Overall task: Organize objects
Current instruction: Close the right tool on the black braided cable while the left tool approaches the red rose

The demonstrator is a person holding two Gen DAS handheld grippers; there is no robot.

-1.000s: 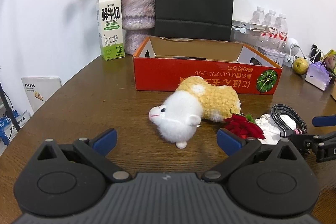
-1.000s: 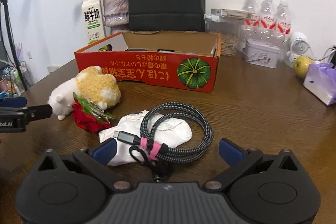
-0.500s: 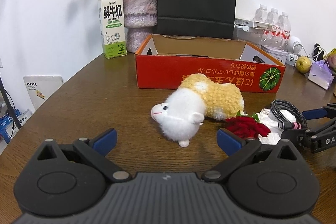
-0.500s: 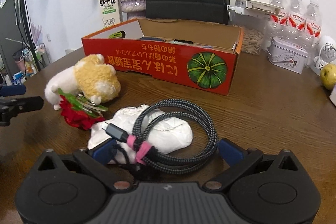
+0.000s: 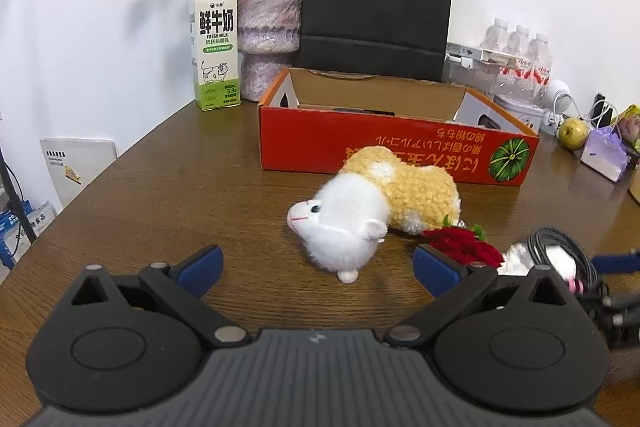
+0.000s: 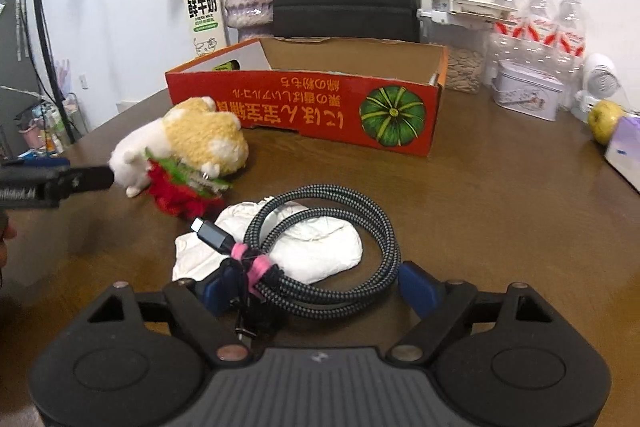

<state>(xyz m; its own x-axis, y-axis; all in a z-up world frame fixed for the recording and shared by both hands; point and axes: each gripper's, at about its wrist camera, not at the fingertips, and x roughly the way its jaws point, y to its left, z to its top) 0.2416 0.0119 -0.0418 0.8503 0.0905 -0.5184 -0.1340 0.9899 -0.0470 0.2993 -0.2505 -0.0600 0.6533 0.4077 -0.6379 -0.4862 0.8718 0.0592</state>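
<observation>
A coiled braided cable (image 6: 332, 235) with pink ties lies on a crumpled white cloth (image 6: 320, 247). My right gripper (image 6: 316, 287) straddles the coil's near side; its jaws are closing, with the cable between them and no firm press visible. A red rose (image 6: 180, 191) and a white-and-yellow plush toy (image 6: 192, 143) lie to the left, in front of the open red cardboard box (image 6: 304, 107). My left gripper (image 5: 318, 267) stands open just short of the plush toy (image 5: 372, 211), nothing between its fingers. The rose (image 5: 464, 247) and cable (image 5: 560, 247) show at its right.
On the brown table behind the box stand a milk carton (image 5: 216, 43), a vase (image 5: 268, 31) and a black paper bag (image 5: 376, 7). Water bottles (image 6: 536, 23), a tin (image 6: 528, 95), an apple (image 6: 604, 119) and a purple pack (image 5: 604, 155) sit at the right.
My right gripper has moved forward over the cable, so the coil now sits between its fingers, and the jaws have narrowed. The left gripper has stayed still and open.
</observation>
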